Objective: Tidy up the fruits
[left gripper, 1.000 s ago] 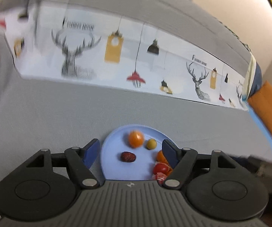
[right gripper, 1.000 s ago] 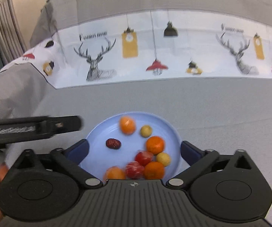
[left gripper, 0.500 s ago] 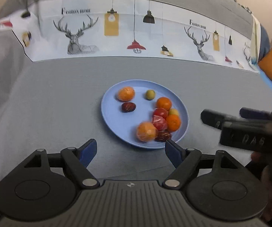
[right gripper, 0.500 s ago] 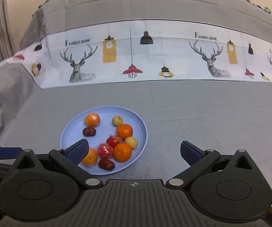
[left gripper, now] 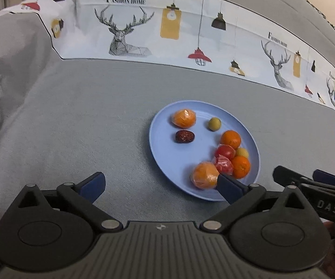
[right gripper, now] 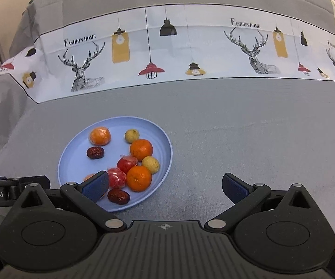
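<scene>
Plate on tablecloth, left of centre; fruits on it, crowded right and near.

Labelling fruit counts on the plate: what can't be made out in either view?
- Left wrist view: near rim of the blue plate hidden behind the left hand-held gripper finger; the dark fruit there is unseen.
- Right wrist view: wrapped orange fruit mostly behind the right hand-held gripper finger.
- Both views: wrapper contents unclear.

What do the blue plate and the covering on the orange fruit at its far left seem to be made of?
Blue plate: probably matte plastic, going by its uniform pale colour and soft sheen with no glassy glare. Wrapped orange fruit: apparently clear plastic film, with crinkled facets and small glints over the skin.
</scene>
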`<state>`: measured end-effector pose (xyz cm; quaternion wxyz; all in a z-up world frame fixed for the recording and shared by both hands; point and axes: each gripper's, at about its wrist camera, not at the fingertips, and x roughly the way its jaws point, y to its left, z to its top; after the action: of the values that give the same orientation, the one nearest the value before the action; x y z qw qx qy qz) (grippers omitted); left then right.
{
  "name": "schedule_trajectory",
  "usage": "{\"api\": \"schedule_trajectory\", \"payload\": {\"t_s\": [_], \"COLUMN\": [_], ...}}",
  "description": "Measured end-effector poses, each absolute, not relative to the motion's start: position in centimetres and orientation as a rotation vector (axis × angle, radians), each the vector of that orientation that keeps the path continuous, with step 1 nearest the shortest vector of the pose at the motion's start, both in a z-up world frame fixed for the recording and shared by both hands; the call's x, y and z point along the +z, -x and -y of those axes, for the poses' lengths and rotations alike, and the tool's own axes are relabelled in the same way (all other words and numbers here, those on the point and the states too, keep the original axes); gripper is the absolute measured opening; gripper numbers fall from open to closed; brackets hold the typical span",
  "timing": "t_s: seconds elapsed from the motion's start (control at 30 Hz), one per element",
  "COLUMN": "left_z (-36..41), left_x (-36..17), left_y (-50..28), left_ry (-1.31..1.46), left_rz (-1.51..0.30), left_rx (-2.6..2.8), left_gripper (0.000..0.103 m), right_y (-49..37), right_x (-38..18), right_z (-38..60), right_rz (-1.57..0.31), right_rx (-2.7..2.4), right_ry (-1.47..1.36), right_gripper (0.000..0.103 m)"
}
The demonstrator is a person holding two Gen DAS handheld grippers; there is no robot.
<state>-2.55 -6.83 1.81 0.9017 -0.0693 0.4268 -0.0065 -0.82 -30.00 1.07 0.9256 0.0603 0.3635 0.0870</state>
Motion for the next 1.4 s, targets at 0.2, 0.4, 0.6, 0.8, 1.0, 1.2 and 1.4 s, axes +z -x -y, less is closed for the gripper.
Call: {"api": "schedule_trajectory", "payload": {"t_s": [0.2, 0.4, 0.6, 0.8, 1.0, 1.2, 1.4], "left_z": [7.03, 7.33, 7.39, 7.21, 7.19, 7.41, 7.60], "left_x": [1.78, 1.53, 1.46, 1.34, 1.38, 1.30, 1.30], "left_y": [2.73, 2.85, 2.83, 2.66, 2.57, 2.61, 2.72], "left_ry": [0.122, 0.107, 0.100, 0.103, 0.090, 0.082, 0.072], "left_rz": [-0.871, -0.879, -0.878, -0.889, -0.884, -0.885, -0.880], "left_rx": [-0.023, -0.024, -0.014, -0.009, 0.008, 0.004, -0.006], "left_gripper": [0.102, 0.102, 0.102, 0.102, 0.102, 0.102, 0.102], "right_y": [0.38, 0.57, 0.58, 0.57, 0.63, 0.61, 0.62], "right_x": [0.80, 0.85, 0.92, 0.92, 0.82, 0.81, 0.80], "right_z": [30.31, 29.93, 29.99, 29.93, 29.58, 29.44, 29.43], "right_rz": [-0.766, -0.762, -0.759, -0.759, -0.759, -0.759, -0.759], "right_rx": [0.183, 0.199, 0.205, 0.206, 0.210, 0.212, 0.212], "right_ry": [-0.158, -0.143, -0.138, -0.135, -0.121, -0.114, -0.114], "right_gripper": [0.102, 0.102, 0.102, 0.102, 0.102, 0.102, 0.102]}}
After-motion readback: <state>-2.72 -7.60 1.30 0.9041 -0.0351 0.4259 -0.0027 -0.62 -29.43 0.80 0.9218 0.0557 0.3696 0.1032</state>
